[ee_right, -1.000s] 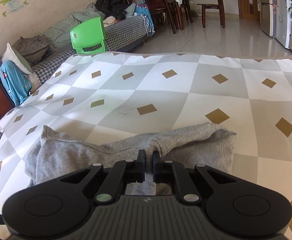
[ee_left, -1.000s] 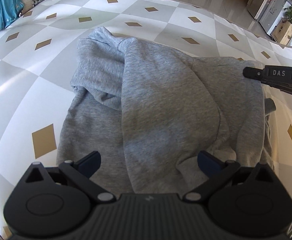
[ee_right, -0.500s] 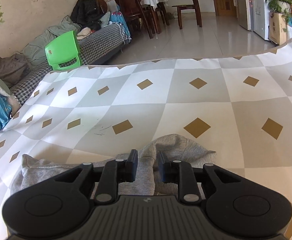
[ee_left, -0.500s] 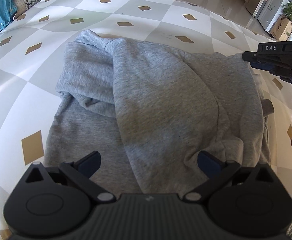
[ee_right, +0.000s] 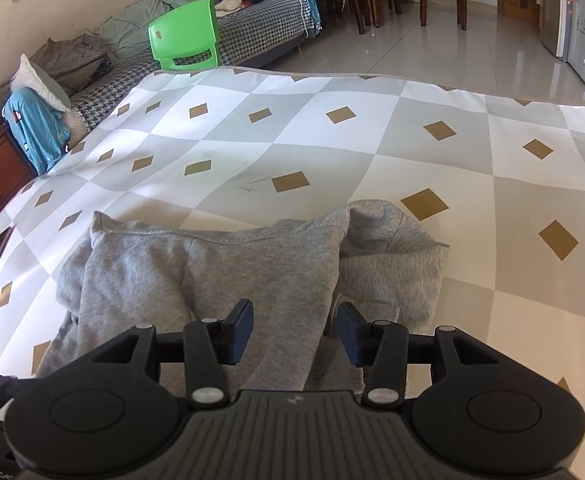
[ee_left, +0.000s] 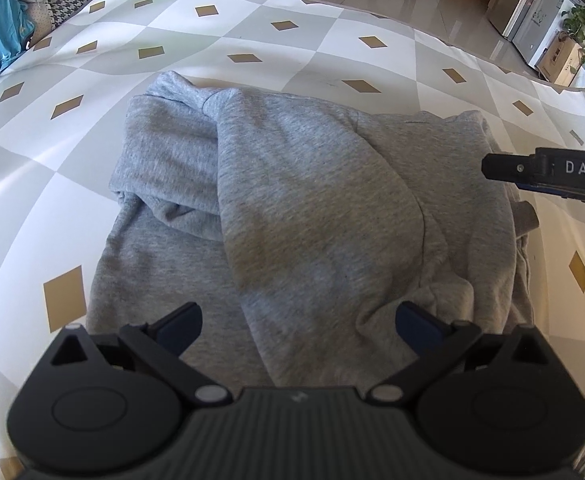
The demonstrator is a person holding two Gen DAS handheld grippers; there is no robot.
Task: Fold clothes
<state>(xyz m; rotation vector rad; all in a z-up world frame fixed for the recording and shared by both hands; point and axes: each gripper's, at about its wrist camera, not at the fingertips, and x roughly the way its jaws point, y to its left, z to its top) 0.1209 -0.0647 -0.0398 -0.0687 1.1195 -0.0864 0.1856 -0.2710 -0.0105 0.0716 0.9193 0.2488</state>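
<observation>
Jaws clamped together a second ago are opening as the right gripper (ee_right: 294, 330) releases the soft grey sweatshirt (ee_left: 304, 216), part-folded mid-table on the diamond-patterned tablecloth (ee_right: 372, 152). The left gripper (ee_left: 298, 322) hovers agape; a fresh hem grasp likely follows.

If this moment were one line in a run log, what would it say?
step: fold clothes | item: grey sweatshirt partly folded on checked cloth | left tool: open, above the sweatshirt | right tool: opening, pads off fabric
</observation>
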